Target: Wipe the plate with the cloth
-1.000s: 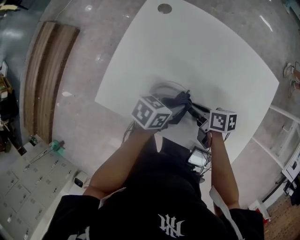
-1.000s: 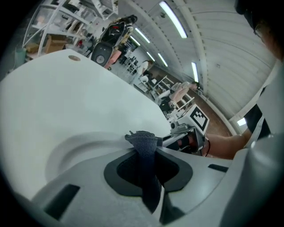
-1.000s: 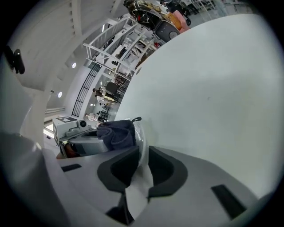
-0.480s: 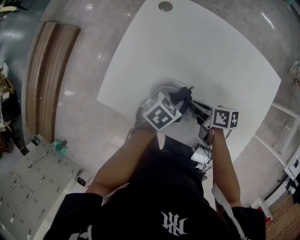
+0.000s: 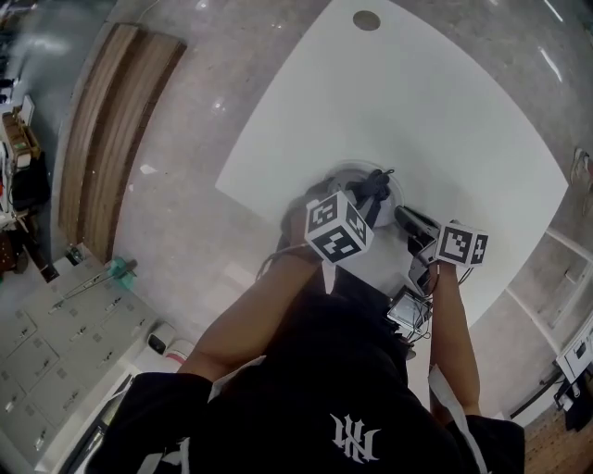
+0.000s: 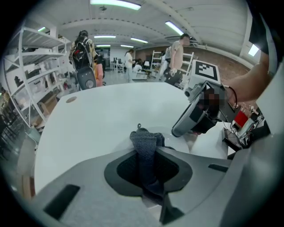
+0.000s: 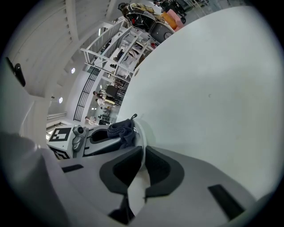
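A white plate [image 5: 345,176] lies on the white table [image 5: 445,102] near its front edge. My left gripper [image 5: 366,199] is shut on a dark grey cloth [image 5: 372,185], which rests on the plate. In the left gripper view the cloth [image 6: 143,139] stands bunched between the jaws, and the plate [image 6: 175,139] shows pale just beyond it. My right gripper [image 5: 408,222] comes in from the right, shut on the plate's rim. The right gripper view has the thin rim of the plate [image 7: 141,136] between the pads, the cloth [image 7: 120,128] and the left gripper [image 7: 95,142] behind it.
A round cable hole [image 5: 366,18] sits at the table's far edge. A small device with cables [image 5: 408,310] hangs off the near edge by my right arm. Shelving [image 6: 31,66] and several people [image 6: 177,55] stand far behind the table.
My left gripper has turned and slid a little to the right over the plate with the cloth in it. The right gripper has kept its hold on the rim.
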Demonstrator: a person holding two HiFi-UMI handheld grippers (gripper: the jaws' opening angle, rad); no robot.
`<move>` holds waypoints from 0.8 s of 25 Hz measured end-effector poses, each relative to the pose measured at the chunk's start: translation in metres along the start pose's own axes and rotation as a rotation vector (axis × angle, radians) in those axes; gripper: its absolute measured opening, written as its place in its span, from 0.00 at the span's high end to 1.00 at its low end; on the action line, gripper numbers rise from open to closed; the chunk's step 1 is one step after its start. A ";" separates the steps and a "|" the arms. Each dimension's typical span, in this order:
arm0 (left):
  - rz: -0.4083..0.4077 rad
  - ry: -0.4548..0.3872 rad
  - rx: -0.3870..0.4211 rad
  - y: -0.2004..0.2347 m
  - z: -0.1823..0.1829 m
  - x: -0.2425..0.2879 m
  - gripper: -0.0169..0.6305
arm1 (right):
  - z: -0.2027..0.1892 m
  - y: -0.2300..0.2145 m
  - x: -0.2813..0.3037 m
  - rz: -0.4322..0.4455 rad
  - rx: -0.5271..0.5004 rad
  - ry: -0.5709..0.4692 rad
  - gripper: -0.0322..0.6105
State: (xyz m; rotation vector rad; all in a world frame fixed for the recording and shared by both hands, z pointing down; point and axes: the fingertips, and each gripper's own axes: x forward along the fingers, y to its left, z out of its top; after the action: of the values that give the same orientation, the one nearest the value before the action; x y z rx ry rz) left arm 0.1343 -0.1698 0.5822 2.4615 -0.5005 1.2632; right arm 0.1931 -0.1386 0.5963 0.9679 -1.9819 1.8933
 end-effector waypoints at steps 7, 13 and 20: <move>0.092 0.017 -0.029 0.032 -0.029 -0.027 0.90 | -0.003 0.003 0.001 -0.003 0.001 0.005 0.91; 0.159 0.029 -0.022 0.049 -0.043 -0.052 0.90 | -0.001 0.003 0.002 0.002 0.001 0.004 0.91; 0.055 0.039 -0.074 0.033 -0.036 -0.070 0.90 | 0.005 0.011 0.008 0.007 -0.026 0.011 0.92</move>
State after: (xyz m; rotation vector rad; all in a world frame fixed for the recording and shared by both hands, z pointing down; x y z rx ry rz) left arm 0.0563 -0.1719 0.5489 2.3720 -0.5975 1.2880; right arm 0.1823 -0.1467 0.5912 0.9426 -2.0012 1.8676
